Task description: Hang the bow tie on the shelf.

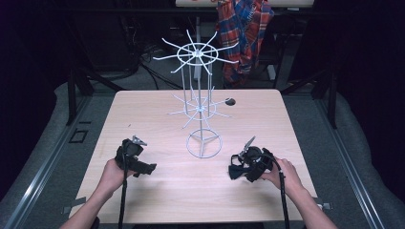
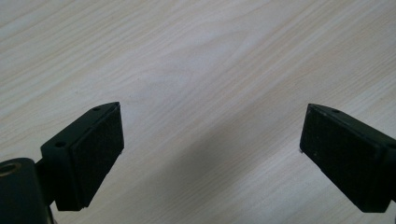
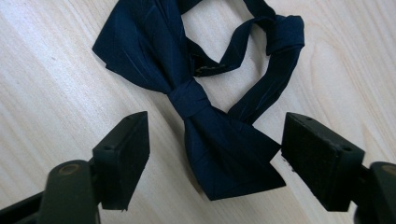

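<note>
Black pads of the right claw (image 3: 215, 158) stand apart, straddling a navy bow tie (image 3: 196, 100) lying diagonally on the bench (image 3: 56, 79); left claw (image 2: 212, 154) gapes over bare wood.

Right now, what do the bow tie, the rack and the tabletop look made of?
Bow tie: dark navy woven fabric, faint sheen, soft creases; possibly satin. Rack: thin white wire, likely coated metal. Tabletop: pale wood grain, matte; laminate or veneer, can't tell which.

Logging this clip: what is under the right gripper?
A dark blue bow tie lies flat on the wooden table below the open right gripper, its strap looped beside it. From above, the gripper hides the tie, so its far side can't be checked.
</note>
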Demonstrator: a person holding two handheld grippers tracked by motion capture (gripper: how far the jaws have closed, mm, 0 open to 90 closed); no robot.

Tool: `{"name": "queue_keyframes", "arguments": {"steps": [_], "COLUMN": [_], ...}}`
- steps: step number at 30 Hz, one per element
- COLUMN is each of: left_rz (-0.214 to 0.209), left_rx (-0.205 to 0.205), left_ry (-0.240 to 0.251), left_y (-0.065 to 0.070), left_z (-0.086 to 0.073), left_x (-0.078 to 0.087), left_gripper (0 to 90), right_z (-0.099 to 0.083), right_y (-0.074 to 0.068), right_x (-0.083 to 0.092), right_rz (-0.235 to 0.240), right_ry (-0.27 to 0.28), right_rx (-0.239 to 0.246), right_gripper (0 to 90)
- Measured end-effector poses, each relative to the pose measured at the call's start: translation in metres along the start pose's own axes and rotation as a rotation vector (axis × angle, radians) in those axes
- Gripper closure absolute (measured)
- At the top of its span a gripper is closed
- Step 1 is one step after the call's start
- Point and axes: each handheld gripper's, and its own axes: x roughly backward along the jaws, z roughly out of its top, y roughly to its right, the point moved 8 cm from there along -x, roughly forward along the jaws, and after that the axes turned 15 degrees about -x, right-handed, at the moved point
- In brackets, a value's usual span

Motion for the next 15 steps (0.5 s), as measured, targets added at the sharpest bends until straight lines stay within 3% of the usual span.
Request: {"name": "queue_keyframes", "arguments": {"steps": [5,13,15], "left_rz": [-0.007,-0.007,-0.007], "left_rx": [0.002,-0.005,-0.007], "left_ry": [0.008,0.0,-0.004], "left_y": [0.002,0.001,0.001], "left_z": [0.0,0.001,0.0], "left_x": [0.002,0.001,0.0], "left_gripper": [6.3,6.5,6.5], "right_z": [-0.001,-0.002,-0.003], "right_y": [0.004,0.0,-0.003], "right_x": [-0.005,-0.01,-0.012], "right_rz": [-0.007,-0.015,-0.041], "right_ry": [-0.013,-0.03,-0.051], "right_rx": [-0.03,-0.02,-0.004], "right_gripper": [34.8,49.6,60.9]}}
